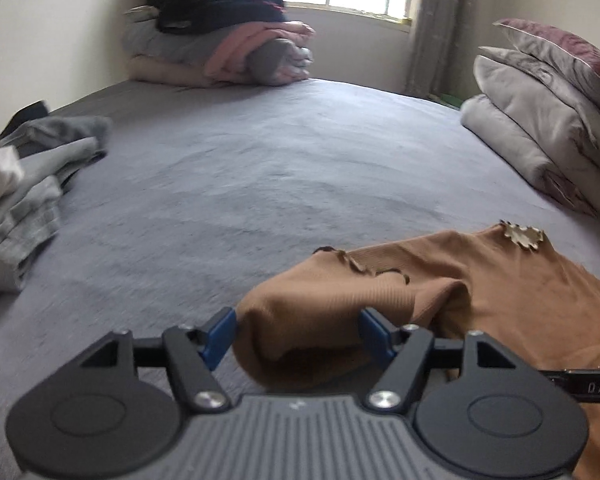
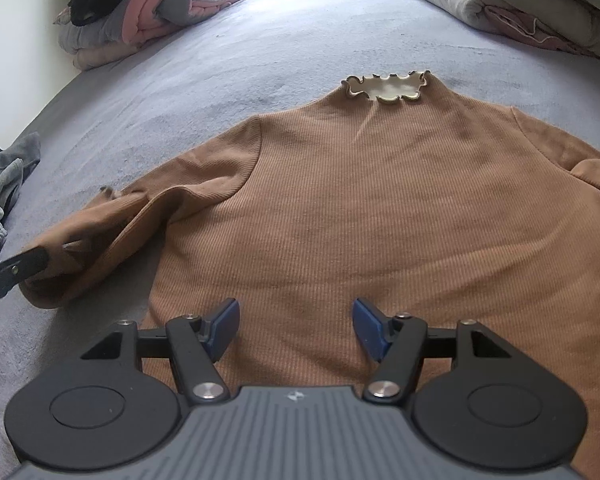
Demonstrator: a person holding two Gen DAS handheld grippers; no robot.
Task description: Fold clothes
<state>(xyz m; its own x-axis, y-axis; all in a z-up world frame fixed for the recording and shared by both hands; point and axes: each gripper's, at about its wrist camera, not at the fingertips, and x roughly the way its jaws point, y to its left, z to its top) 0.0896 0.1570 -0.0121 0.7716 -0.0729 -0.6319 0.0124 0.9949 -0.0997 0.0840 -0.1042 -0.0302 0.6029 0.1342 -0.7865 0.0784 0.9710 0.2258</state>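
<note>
A brown ribbed long-sleeve top point(image 2: 380, 200) with a frilled cream collar point(image 2: 386, 88) lies flat on the grey bed sheet point(image 2: 180, 80), collar pointing away. Its left sleeve point(image 2: 112, 216) is folded back on itself. In the left wrist view that sleeve point(image 1: 320, 320) bulges between the wide-apart blue pads of my left gripper point(image 1: 298, 336); the jaws are open around it. The left gripper's tip shows in the right wrist view point(image 2: 16, 270) at the sleeve's fold. My right gripper point(image 2: 294, 328) is open and empty over the top's lower hem.
A pile of grey and white clothes point(image 1: 24, 184) lies at the bed's left edge. Folded blankets and dark clothes point(image 1: 220, 36) are stacked at the far corner under the window. Pillows and a quilt point(image 1: 548, 120) lie at the right.
</note>
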